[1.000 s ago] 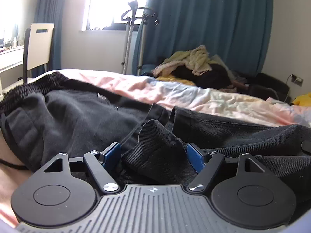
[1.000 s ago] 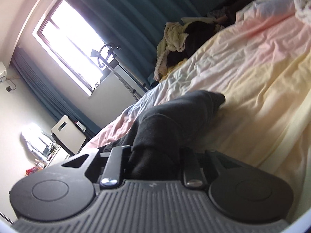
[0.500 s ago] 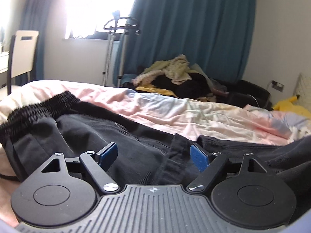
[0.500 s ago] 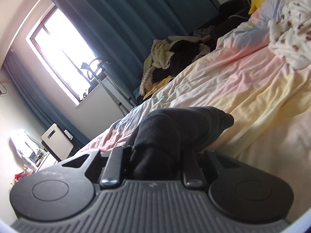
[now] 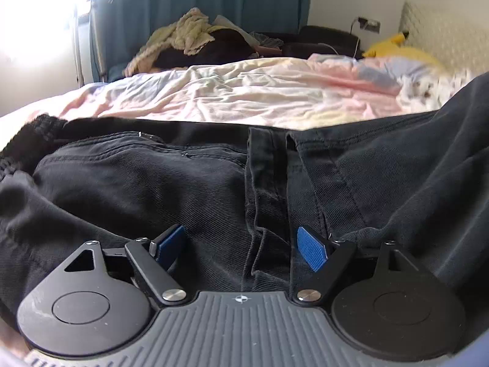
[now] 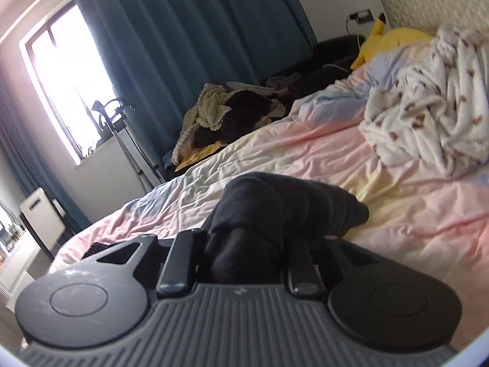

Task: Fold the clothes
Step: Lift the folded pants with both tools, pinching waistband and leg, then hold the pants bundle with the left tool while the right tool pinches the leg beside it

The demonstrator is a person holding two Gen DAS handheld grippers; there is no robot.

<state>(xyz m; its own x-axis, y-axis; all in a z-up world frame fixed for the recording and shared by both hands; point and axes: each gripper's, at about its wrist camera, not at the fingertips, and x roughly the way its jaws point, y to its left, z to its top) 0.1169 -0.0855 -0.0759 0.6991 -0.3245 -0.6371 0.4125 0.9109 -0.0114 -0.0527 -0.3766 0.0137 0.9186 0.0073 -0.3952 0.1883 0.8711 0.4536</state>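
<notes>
Across the near part of the pastel pink-and-yellow bed sheet (image 5: 244, 98) lie the black denim trousers (image 5: 183, 183), the left claw (image 5: 241, 244) spread apart over their seam, apparently to take a grip, while the right claw (image 6: 244, 263) is clamped on a bunched leg end, likely to fold it over.

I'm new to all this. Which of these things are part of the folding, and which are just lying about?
Part of the job:
black trousers
left claw, open over them
right claw, shut on a trouser leg

Lying about:
clothes pile
spotted blanket
yellow toy
</notes>
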